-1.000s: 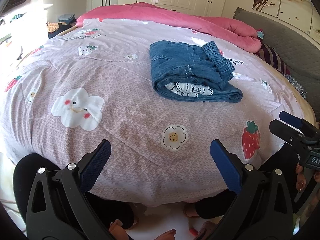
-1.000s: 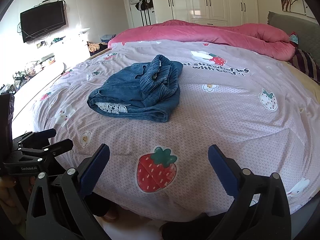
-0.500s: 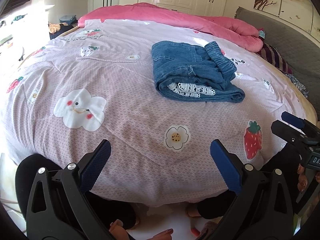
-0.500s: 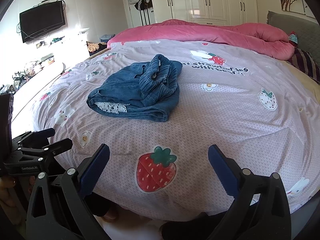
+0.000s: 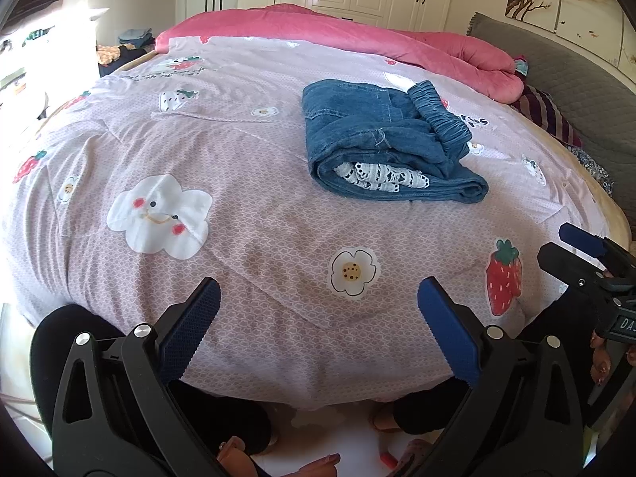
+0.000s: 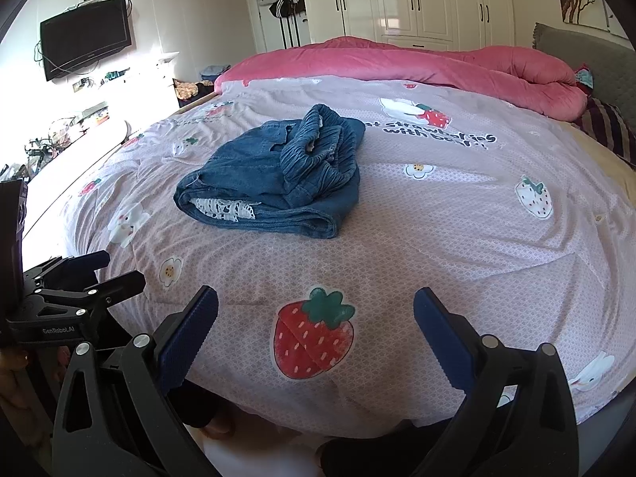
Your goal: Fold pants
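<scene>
Folded pants [image 5: 381,139] lie on the bed [image 5: 238,238]; both grippers' fingers [image 5: 190,326] spread apart, empty.

Bright daylight, strong fisheye warp

Sun pours in from the left, blowing out the left wall [image 5: 35,75] and shelf clutter [image 6: 59,135] to white (detail there is lost). The bed [image 5: 246,183] is evenly lit and sharp, with soft shadows in its folds. Corners go black, and straight wardrobe doors [image 6: 417,0] bow near the frame edges.
</scene>
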A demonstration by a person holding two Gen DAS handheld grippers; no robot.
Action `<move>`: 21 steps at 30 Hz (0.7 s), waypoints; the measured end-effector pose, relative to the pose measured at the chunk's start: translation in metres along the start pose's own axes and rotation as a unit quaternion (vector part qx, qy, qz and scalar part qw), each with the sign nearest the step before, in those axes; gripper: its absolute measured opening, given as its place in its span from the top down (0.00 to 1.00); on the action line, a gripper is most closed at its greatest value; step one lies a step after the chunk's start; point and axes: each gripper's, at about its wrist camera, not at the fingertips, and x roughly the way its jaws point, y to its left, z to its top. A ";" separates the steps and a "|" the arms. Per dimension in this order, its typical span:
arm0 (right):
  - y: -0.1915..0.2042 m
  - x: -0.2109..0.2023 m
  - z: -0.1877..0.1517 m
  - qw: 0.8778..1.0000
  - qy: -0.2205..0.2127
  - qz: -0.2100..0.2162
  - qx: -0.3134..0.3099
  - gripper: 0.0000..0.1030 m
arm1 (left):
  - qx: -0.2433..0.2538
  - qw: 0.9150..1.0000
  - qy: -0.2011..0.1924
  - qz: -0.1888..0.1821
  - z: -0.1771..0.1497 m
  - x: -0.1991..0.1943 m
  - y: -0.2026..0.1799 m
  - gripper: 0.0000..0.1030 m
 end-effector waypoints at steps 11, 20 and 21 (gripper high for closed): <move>0.000 0.001 0.000 1.000 0.001 -0.001 0.001 0.04 | 0.004 1.000 0.004 0.004 0.000 0.001 -0.001 0.09; 0.000 0.003 -0.001 1.000 0.003 -0.005 0.000 0.04 | 0.004 1.000 0.001 0.004 0.000 0.001 -0.002 0.09; 0.000 0.003 -0.001 1.000 0.003 -0.006 0.000 0.04 | 0.002 1.000 -0.001 0.000 0.001 0.000 -0.002 0.09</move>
